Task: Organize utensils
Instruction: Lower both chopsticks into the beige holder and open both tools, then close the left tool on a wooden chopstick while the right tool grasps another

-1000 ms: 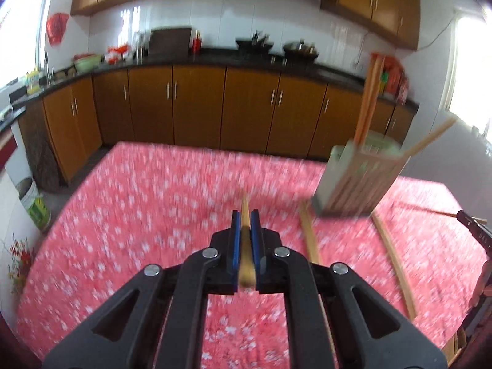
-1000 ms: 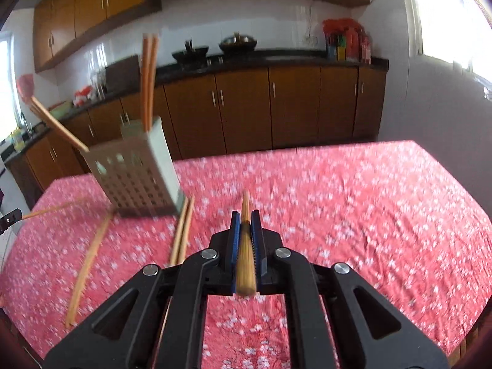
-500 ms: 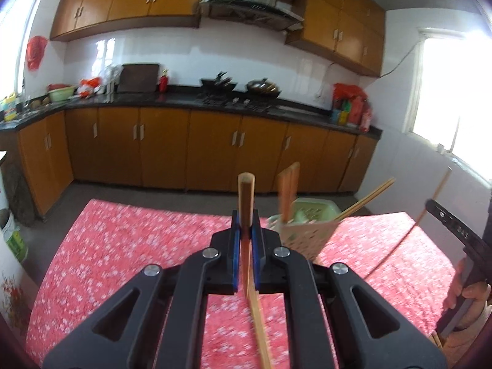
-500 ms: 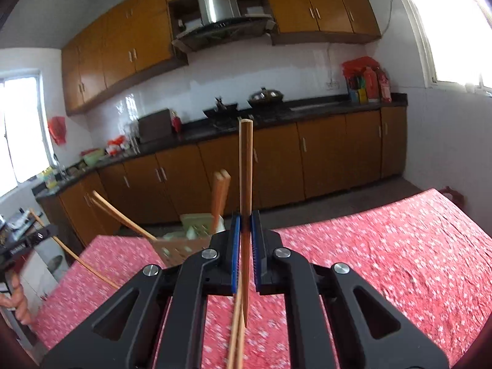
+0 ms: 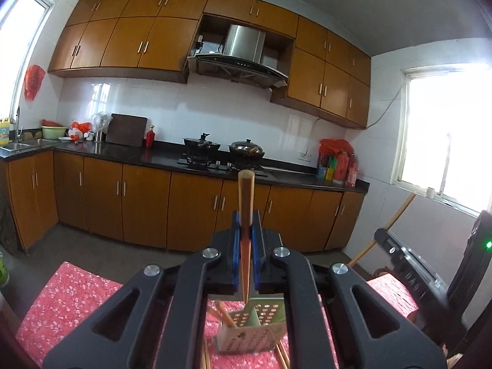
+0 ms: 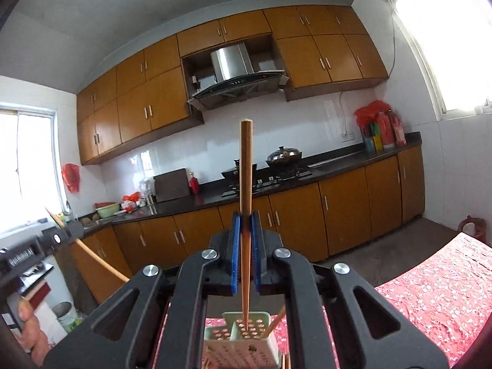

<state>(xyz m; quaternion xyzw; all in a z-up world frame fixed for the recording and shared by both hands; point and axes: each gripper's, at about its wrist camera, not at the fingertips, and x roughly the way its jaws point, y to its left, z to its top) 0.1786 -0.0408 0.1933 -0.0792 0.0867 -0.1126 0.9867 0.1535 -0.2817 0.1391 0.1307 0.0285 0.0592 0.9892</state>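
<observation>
My left gripper [image 5: 245, 216] is shut on a wooden chopstick [image 5: 246, 193] that stands nearly upright, its thin tip just above the pale green perforated utensil holder [image 5: 255, 335]. In the right wrist view my right gripper [image 6: 245, 216] is shut on another chopstick [image 6: 246, 166], whose lower tip hangs over the same holder [image 6: 243, 343]. The holder stands on the table's red flowered cloth [image 5: 67, 301] and has chopsticks [image 5: 224, 315] leaning in it. Each view shows the other gripper at its edge: the right one [image 5: 399, 258] and the left one [image 6: 46, 243].
Loose chopsticks [image 5: 204, 358] lie on the cloth beside the holder. Beyond the table's far edge is bare floor, then brown cabinets under a dark counter [image 5: 153, 156] with pots on a stove. A white bucket [image 6: 66, 316] stands on the floor at the left.
Both grippers have risen and tipped up towards level, each lifting its chopstick off the cloth. The holder has slid from mid-view to below the jaws.
</observation>
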